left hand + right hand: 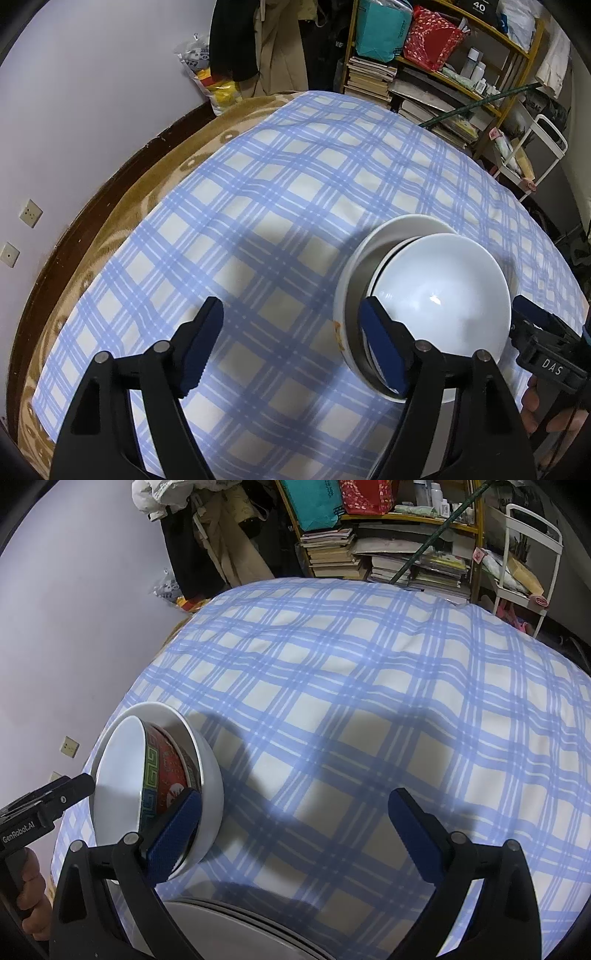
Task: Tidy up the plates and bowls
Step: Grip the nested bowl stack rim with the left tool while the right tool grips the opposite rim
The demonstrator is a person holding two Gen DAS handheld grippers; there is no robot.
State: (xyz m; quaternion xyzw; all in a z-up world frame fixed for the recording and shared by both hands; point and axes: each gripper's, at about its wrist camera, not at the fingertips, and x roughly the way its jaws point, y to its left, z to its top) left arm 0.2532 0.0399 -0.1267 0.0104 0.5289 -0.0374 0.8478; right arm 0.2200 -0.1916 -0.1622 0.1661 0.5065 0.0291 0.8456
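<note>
Plaid cloth [258, 206] — nested bowls [436, 295] between both wide-apart hand-held grippers, seemingly ungripped.

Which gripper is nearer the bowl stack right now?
Too close to call. The left gripper has its right finger beside the bowl stack, which lies outside the open fingers. The right gripper has its left finger against the stack's other side, also open.

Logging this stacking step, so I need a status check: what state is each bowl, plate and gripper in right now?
White outer bowl: on the checked cloth, holding the others.
Red patterned bowl: nested inside it, tilted.
White inner bowl: nested on top, tilted.
Grey plates: stacked at the near edge.
Left gripper: open.
Right gripper: open.
</note>
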